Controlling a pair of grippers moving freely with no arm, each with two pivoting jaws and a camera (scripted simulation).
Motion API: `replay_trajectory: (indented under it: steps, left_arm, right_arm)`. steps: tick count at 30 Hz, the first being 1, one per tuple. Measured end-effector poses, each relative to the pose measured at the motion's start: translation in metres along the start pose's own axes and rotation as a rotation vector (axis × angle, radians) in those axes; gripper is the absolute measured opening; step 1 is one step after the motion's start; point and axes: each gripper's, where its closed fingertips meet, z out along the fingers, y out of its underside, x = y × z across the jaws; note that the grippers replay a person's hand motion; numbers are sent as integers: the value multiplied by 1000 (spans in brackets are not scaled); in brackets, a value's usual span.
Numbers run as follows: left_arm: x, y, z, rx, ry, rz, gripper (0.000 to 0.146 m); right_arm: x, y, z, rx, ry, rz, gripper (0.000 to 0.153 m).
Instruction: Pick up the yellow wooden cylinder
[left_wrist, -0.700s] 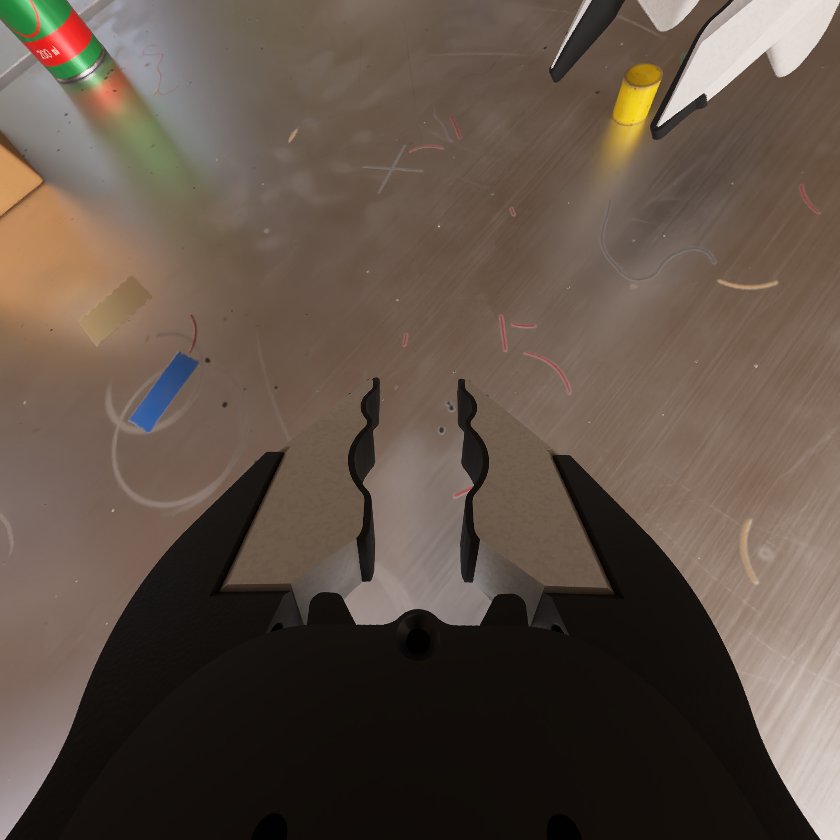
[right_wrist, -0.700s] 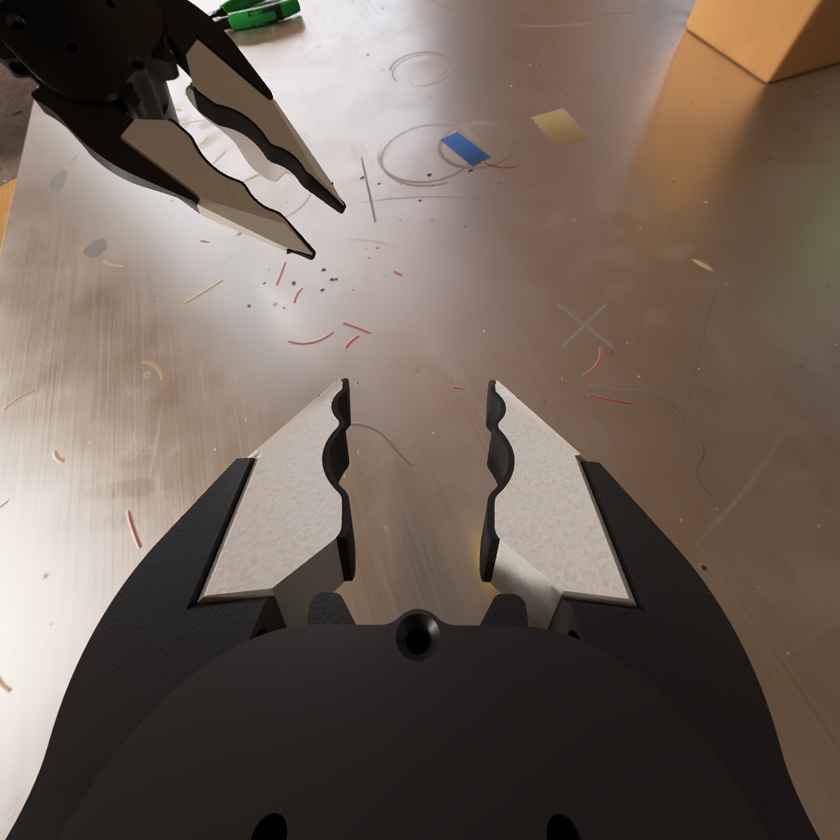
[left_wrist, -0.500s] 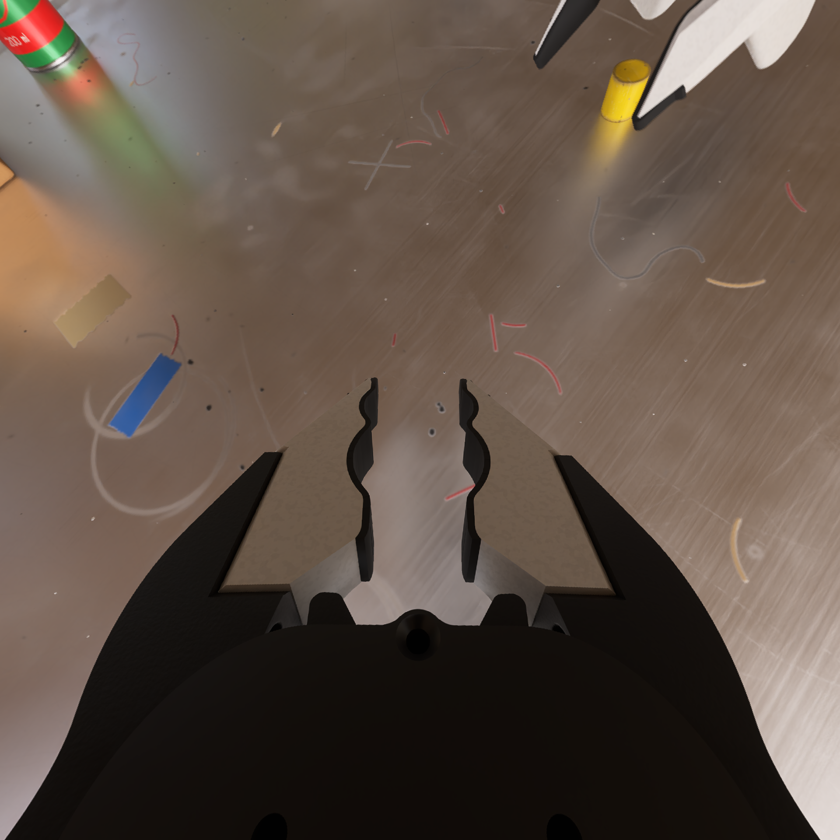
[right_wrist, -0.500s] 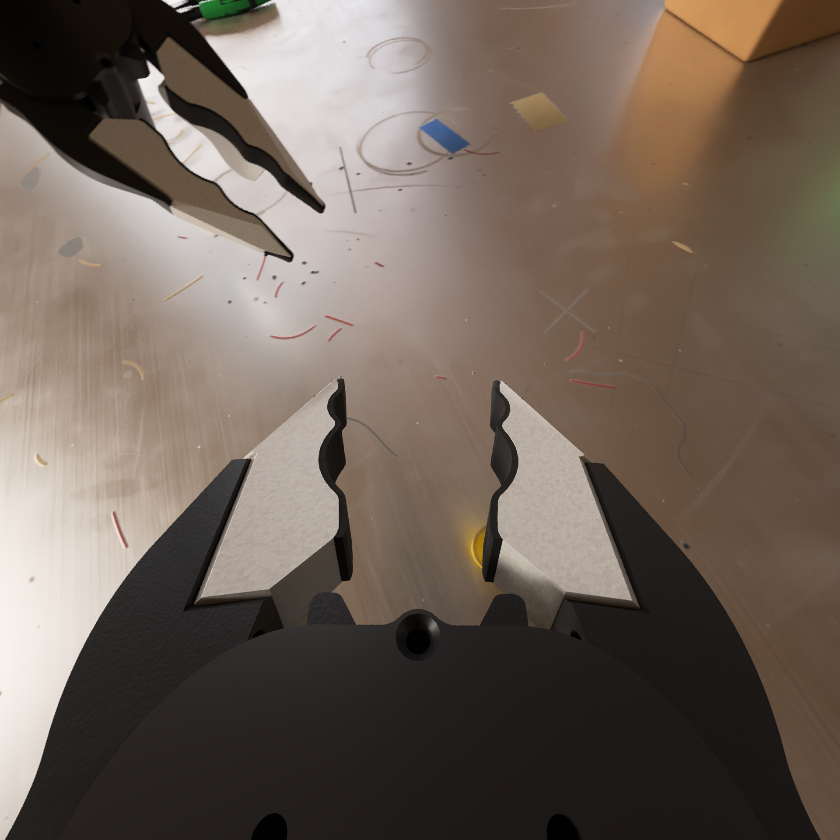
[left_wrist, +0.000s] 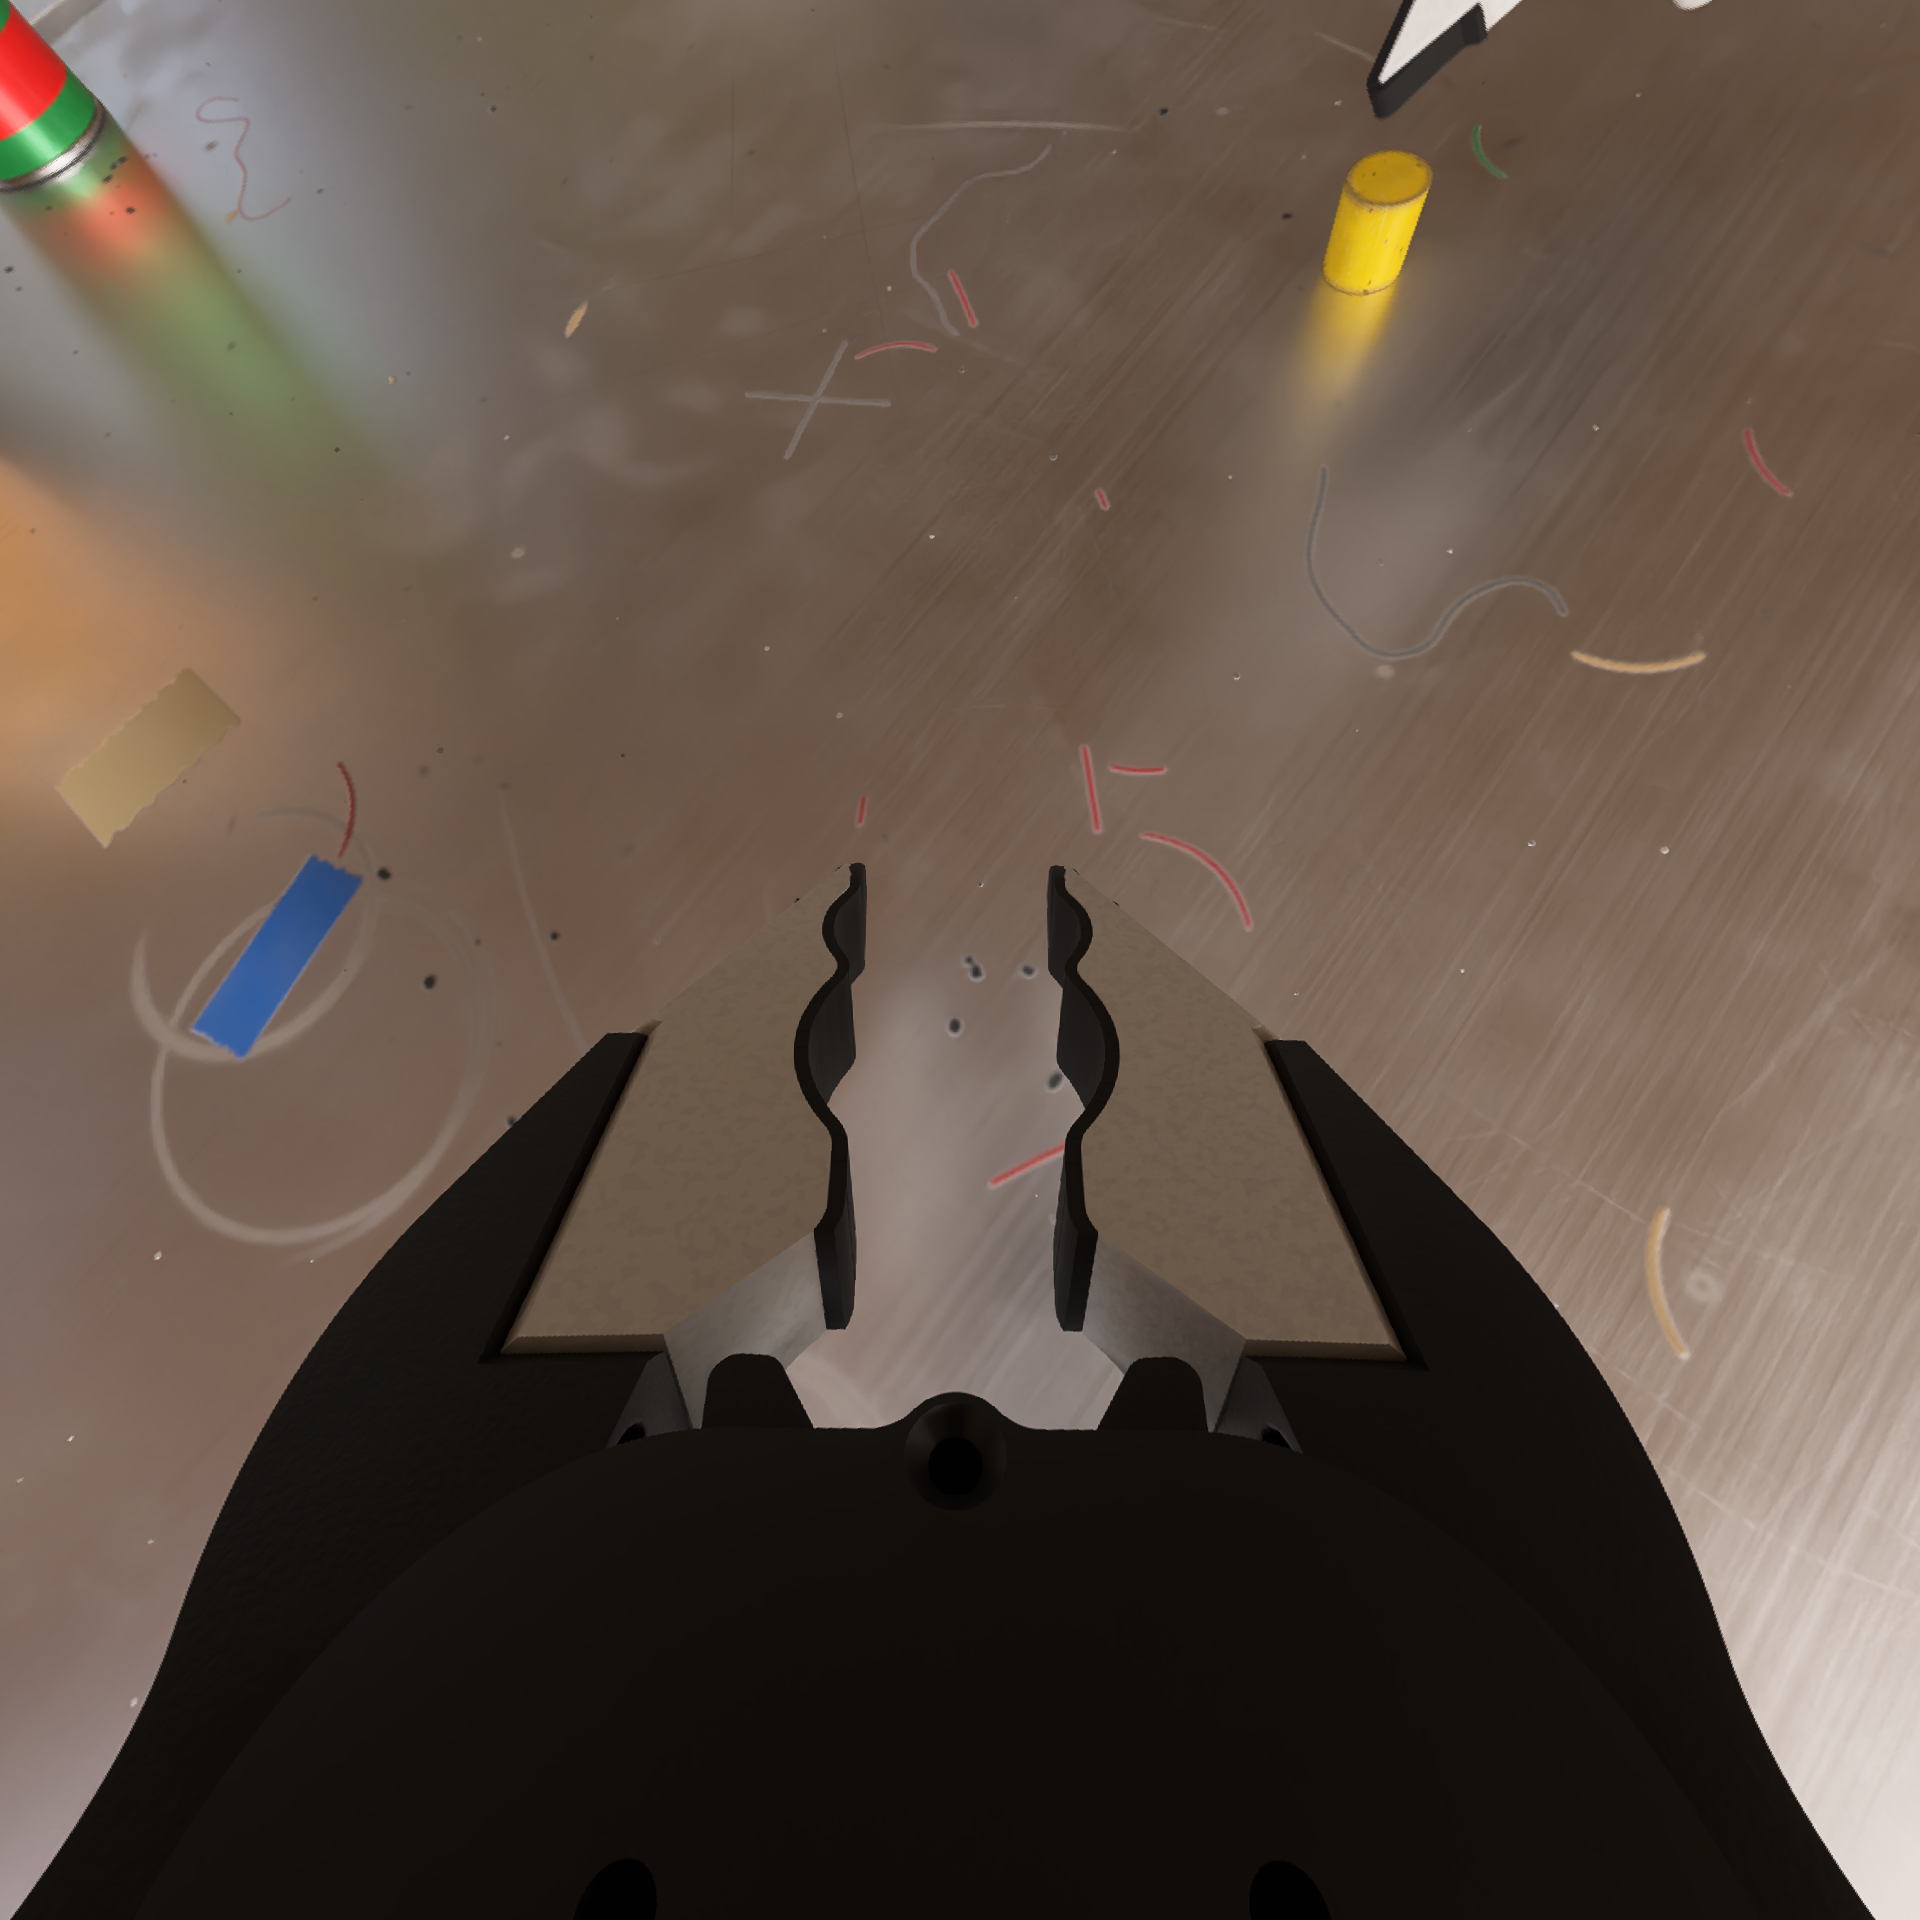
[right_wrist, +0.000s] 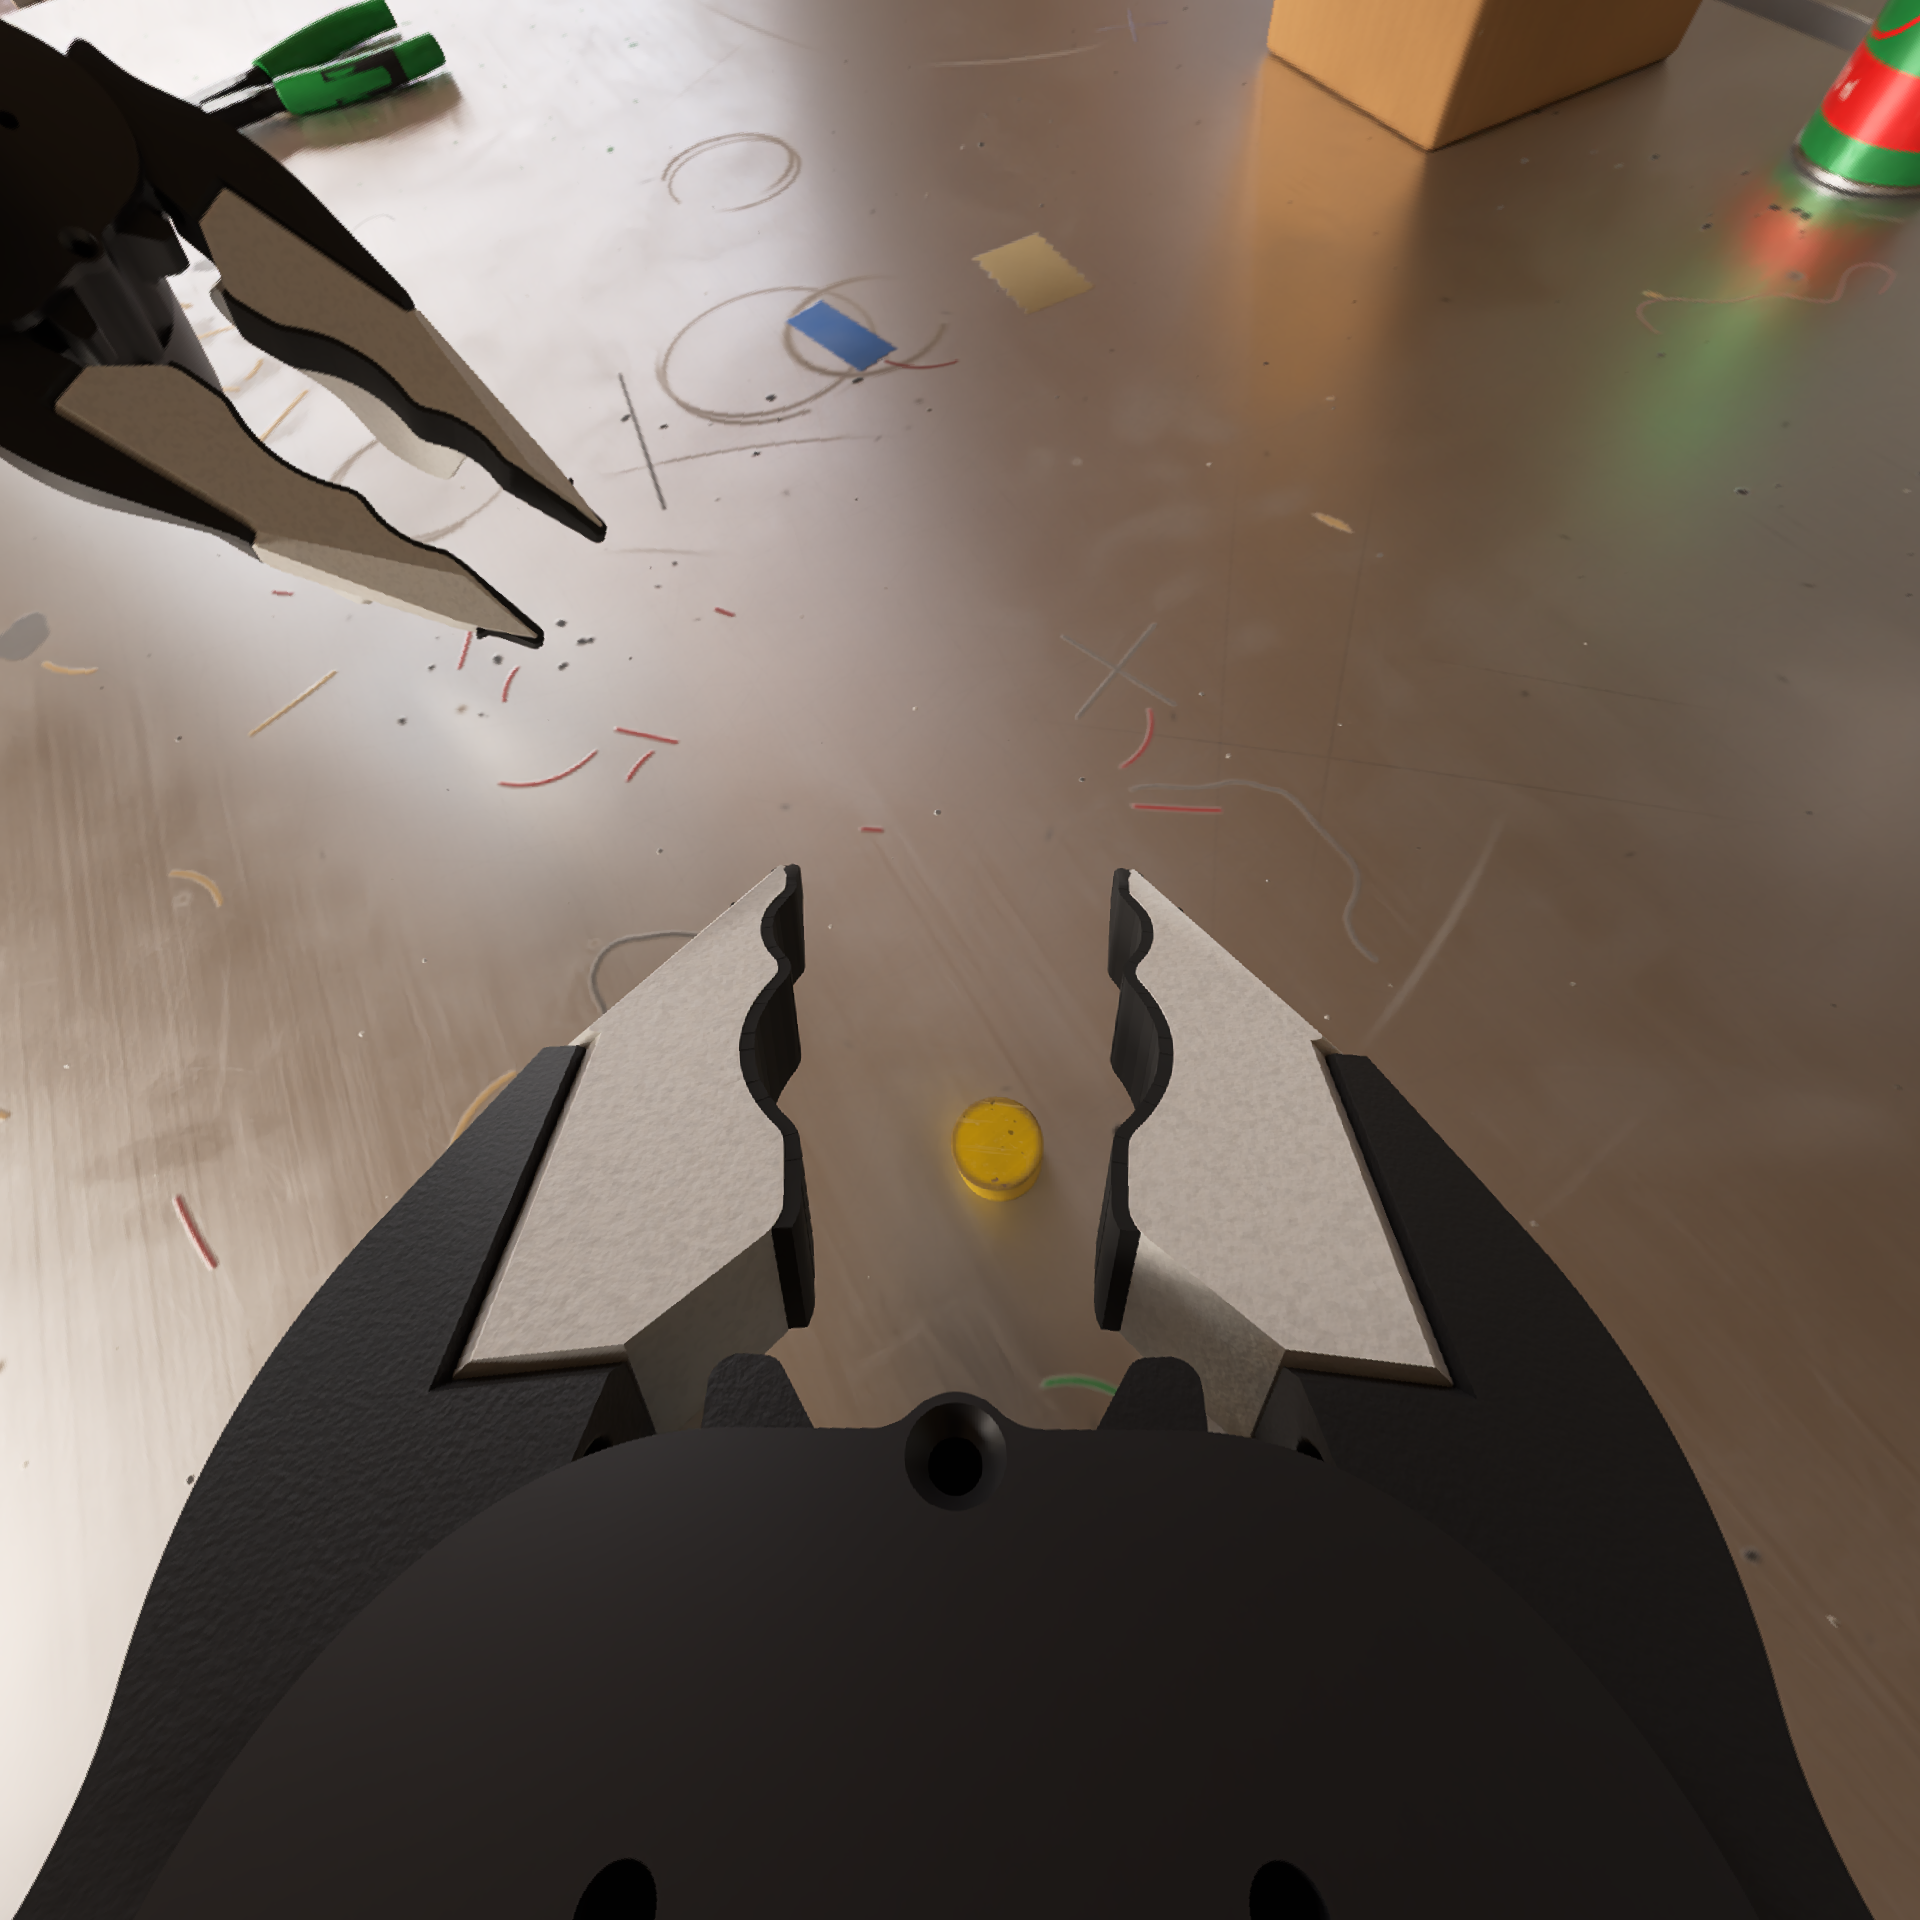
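Observation:
The yellow wooden cylinder (left_wrist: 1377, 223) stands upright on the scratched metal table (left_wrist: 1558, 935), far right in the left wrist view. In the right wrist view I look down on its round top (right_wrist: 997, 1148), between my right gripper's fingers and below them, closer to the right finger. My right gripper (right_wrist: 957, 875) is open and empty, above the cylinder and not touching it. Only one of its white fingertips (left_wrist: 1423, 52) shows in the left wrist view. My left gripper (left_wrist: 956, 873) is open and empty, well short of the cylinder. It also shows in the right wrist view (right_wrist: 566, 582).
A red and green spray can (left_wrist: 42, 114) stands at the far left. A cardboard box (right_wrist: 1475, 52) and green-handled pliers (right_wrist: 332, 52) lie at the back. Blue tape (left_wrist: 275, 956) and tan tape (left_wrist: 145, 753) lie flat on the table.
My right gripper has lifted and drawn back from around the cylinder, so the cylinder's top now shows between its fingers. My left gripper has barely moved.

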Motion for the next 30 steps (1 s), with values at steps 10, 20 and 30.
replay_trajectory:
  steps: [10,20,30]
  left_arm:
    - [4,-2,4,6,9,3,33]
    - [14,-11,16,2,30,44,34]
    - [4,-7,5,31,6,11,36]
  right_arm:
    - [2,0,-2,1,4,-1,58]
    - [1,0,-5,4,8,-4,58]
    - [-6,2,-2,15,-15,-10,59]
